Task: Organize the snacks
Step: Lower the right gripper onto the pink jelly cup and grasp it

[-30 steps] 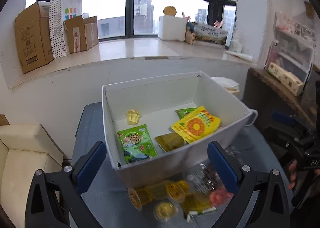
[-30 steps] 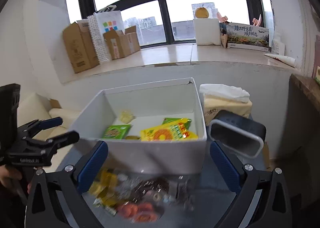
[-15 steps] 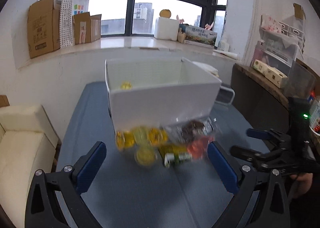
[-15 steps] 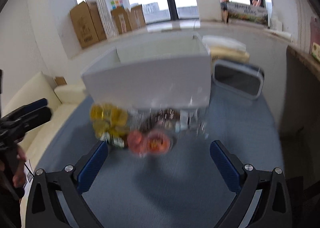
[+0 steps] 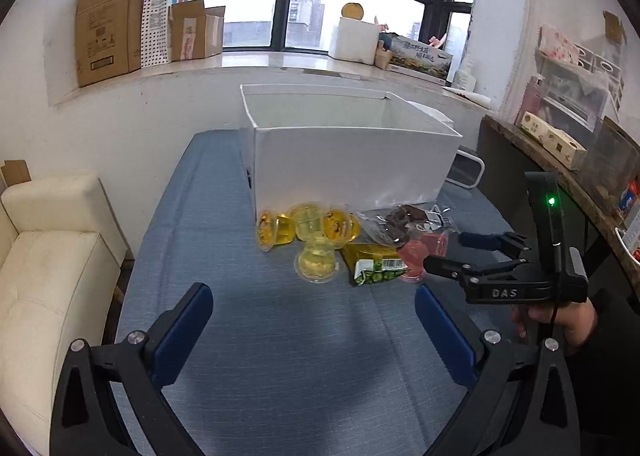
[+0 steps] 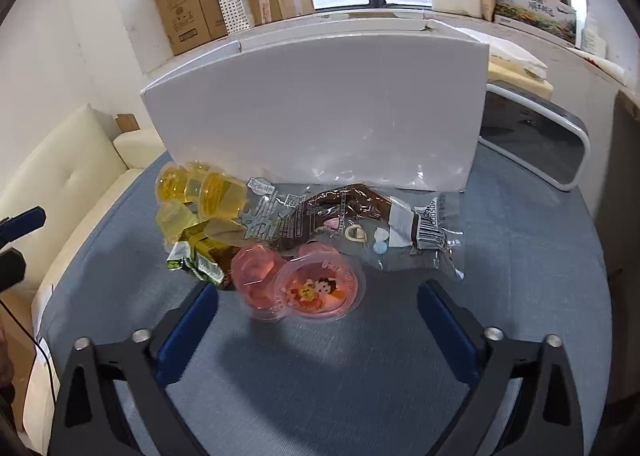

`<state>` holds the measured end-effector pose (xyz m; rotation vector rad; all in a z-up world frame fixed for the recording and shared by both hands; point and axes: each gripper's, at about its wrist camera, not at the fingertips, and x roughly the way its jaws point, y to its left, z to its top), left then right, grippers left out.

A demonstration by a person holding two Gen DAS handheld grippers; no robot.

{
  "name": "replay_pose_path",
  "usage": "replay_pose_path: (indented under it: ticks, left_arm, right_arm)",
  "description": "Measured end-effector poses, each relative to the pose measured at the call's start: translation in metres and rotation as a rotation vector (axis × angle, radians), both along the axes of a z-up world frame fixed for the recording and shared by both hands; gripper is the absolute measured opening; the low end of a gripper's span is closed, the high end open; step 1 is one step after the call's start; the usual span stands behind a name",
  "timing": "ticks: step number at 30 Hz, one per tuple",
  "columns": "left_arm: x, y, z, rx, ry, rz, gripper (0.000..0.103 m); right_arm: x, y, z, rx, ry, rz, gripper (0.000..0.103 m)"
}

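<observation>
With both tools wide and empty — right tool point(image 6: 318, 296) nearest the pink jelly cups point(image 6: 320, 286), left tool point(image 5: 314, 308) back — I see the snack pile point(image 5: 340, 240) still unsorted on the desk point(image 5: 280, 356) before the white box point(image 5: 348, 164).

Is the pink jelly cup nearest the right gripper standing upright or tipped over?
Tipped over. The pink jelly cup lies on its side on the blue tablecloth, its cartoon-printed lid facing the right wrist camera.
</observation>
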<state>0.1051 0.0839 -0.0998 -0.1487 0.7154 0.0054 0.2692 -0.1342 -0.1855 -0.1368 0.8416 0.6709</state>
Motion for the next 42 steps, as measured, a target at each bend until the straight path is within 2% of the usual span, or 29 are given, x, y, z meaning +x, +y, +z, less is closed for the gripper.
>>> replay_pose_path:
  ticks: [1,2,4,6,7,13,16,17,18,19,20,22,28,30,31,32,36,42]
  left_arm:
    - [0.000,0.001,0.000,-0.001,0.000,0.002,0.103]
    - [0.001,0.001,-0.001,-0.003,0.001,0.001,0.103]
    - [0.002,0.000,-0.002,0.001,0.005,0.003,0.103]
    - [0.003,-0.003,-0.003,0.003,0.008,-0.001,0.103]
    - [0.003,-0.004,-0.003,0.005,0.009,-0.003,0.103]
    - [0.006,-0.012,-0.007,0.021,0.021,-0.019,0.103]
    - [0.007,-0.015,-0.008,0.026,0.024,-0.027,0.103]
    - [0.008,-0.016,-0.008,0.030,0.026,-0.030,0.103]
    - [0.007,-0.017,-0.008,0.032,0.026,-0.031,0.103]
    - [0.007,-0.017,-0.008,0.034,0.026,-0.032,0.103]
    - [0.006,-0.017,-0.008,0.035,0.023,-0.034,0.103]
    - [0.005,-0.016,-0.006,0.033,0.020,-0.035,0.103]
    - [0.003,-0.015,-0.005,0.029,0.012,-0.034,0.103]
    - [0.004,-0.016,-0.005,0.031,0.014,-0.033,0.103]
    - [0.004,-0.016,-0.006,0.034,0.016,-0.032,0.103]
    - [0.004,-0.016,-0.006,0.033,0.017,-0.032,0.103]
    - [0.003,-0.017,-0.006,0.032,0.014,-0.033,0.103]
    - [0.006,-0.020,-0.010,0.035,0.026,-0.041,0.103]
  right_arm:
    - [0.002,0.000,-0.002,-0.001,0.013,0.010,0.073]
    - [0.004,0.000,-0.005,0.017,0.039,0.035,0.067]
    - [0.004,0.003,-0.008,0.009,0.059,0.063,0.062]
    - [0.001,0.003,-0.006,0.007,0.036,0.079,0.043]
    - [0.000,0.002,-0.003,0.006,0.022,0.073,0.026]
    - [-0.005,-0.010,0.002,0.002,0.012,0.050,0.012]
    - [-0.007,-0.011,0.005,-0.005,0.005,0.043,0.013]
    - [-0.007,-0.010,0.007,-0.012,-0.010,0.026,0.023]
    - [-0.007,-0.010,0.008,-0.010,-0.018,0.014,0.036]
    - [-0.007,-0.011,0.010,0.000,-0.023,0.004,0.073]
    - [-0.006,-0.011,0.012,0.017,-0.027,-0.003,0.092]
    - [-0.009,-0.010,0.015,0.061,-0.051,-0.002,0.092]
    - [-0.004,0.009,0.007,-0.007,-0.046,0.047,0.091]
    - [-0.001,0.015,0.001,-0.009,-0.032,0.057,0.080]
    - [0.003,0.018,-0.003,-0.012,-0.001,0.075,0.063]
    - [0.005,0.020,-0.005,-0.016,0.018,0.085,0.053]
    - [0.002,0.024,-0.008,-0.025,0.031,0.126,0.048]
    - [-0.014,0.003,0.003,0.035,0.032,0.118,0.048]
